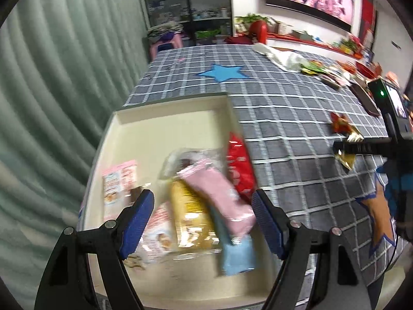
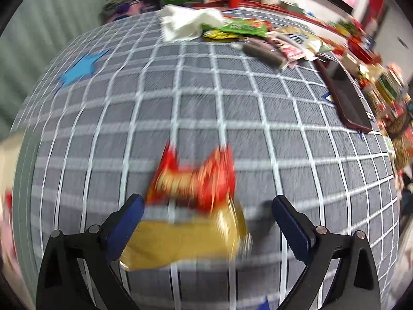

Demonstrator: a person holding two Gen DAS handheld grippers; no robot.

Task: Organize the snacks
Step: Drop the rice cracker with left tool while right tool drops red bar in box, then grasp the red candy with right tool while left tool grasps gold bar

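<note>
A cream tray (image 1: pixel 167 108) lies on the grey checked tablecloth and holds several snack packets, among them a pink one (image 1: pixel 219 193), a yellow one (image 1: pixel 189 219), a light blue one (image 1: pixel 238 255) and a red one (image 1: pixel 238 165). My left gripper (image 1: pixel 202 222) is open above these packets, holding nothing. My right gripper (image 2: pixel 206 230) is open over a gold packet (image 2: pixel 185 242) and a red-and-gold packet (image 2: pixel 196 180) on the cloth, its fingers either side of the gold one. The right gripper also shows in the left wrist view (image 1: pixel 361 147).
A pile of loose snack packets (image 2: pixel 258 31) and white tissue (image 2: pixel 188 20) lies at the table's far side. A dark phone (image 2: pixel 346 98) lies to the right. Blue star patches (image 1: pixel 222 72) mark the cloth. Curtains hang left.
</note>
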